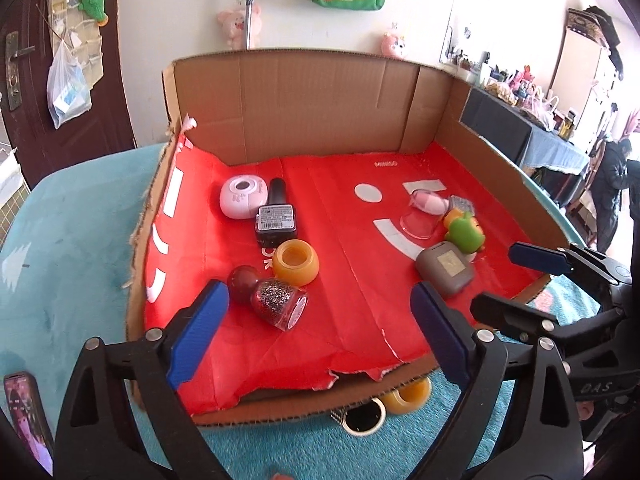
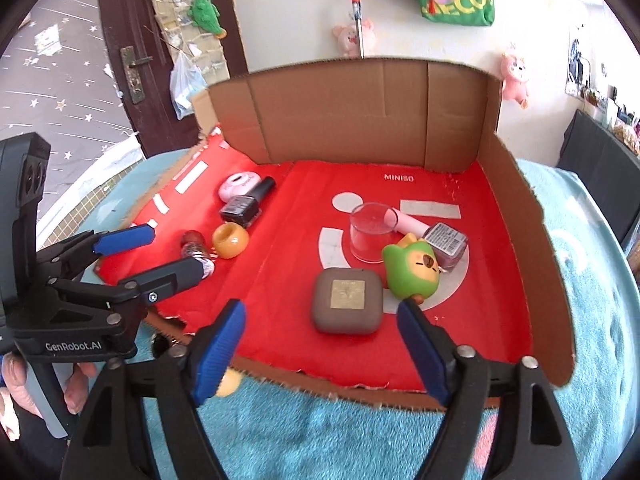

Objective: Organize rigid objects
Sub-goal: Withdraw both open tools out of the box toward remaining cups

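A cardboard box (image 1: 304, 92) with a red lining holds the objects. On its left lie a glitter nail-polish bottle (image 1: 276, 300), an amber ring holder (image 1: 296, 262), a black bottle (image 1: 276, 216) and a white round case (image 1: 242, 196). On its right sit a brown square case (image 2: 346, 300), a green toy (image 2: 410, 272), a clear cup (image 2: 370, 232) and a pink tube (image 2: 408, 222). My left gripper (image 1: 320, 324) is open and empty just in front of the glitter bottle. My right gripper (image 2: 320, 344) is open and empty in front of the brown case.
The box rests on a teal fleece cover (image 2: 340, 440). A second amber ring (image 1: 408, 396) and a tape roll (image 1: 362, 418) lie under the box's torn front edge. A phone (image 1: 28, 420) lies at the left. A door and wall stand behind.
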The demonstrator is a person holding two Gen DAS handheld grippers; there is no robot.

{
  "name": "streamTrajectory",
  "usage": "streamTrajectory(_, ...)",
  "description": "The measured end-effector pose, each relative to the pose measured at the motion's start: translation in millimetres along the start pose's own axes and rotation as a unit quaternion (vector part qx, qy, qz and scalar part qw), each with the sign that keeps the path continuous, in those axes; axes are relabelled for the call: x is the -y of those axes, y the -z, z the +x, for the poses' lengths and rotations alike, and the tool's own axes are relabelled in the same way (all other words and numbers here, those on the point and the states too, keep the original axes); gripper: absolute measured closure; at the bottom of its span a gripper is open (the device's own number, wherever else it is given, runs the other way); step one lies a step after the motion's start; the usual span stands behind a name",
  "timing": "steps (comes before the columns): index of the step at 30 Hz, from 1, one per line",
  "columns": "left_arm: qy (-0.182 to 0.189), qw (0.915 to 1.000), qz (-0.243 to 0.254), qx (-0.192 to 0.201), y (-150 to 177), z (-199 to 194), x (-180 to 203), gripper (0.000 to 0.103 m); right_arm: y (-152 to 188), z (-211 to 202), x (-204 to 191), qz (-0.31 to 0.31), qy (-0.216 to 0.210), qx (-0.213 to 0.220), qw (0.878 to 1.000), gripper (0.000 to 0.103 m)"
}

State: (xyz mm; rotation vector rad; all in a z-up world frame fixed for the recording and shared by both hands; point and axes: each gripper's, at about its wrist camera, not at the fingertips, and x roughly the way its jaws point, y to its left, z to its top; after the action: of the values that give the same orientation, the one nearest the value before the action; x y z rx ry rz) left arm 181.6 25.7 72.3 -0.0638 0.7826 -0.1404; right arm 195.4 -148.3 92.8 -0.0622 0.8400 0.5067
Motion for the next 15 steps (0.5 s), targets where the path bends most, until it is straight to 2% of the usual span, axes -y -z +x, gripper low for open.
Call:
streamTrajectory(4, 0.0, 0.9999, -0.003, 0.017, 5, -14, 0, 0.0, 3, -15, -4, -0.006, -0.003, 0.022, 1.0, 0.007)
streamTrajectory(8, -0.006, 0.9994, -0.002, 0.033, 10, -25, 2, 0.0, 7, -27, -9, -0.013, -0.008, 0.04, 0.999, 0.0)
streamTrajectory(15, -0.022, 0.9982, 0.012, 0.054, 18, -40, 7, 0.0, 15, -41, -19, -0.029, -0.009, 0.058, 0.998, 0.0)
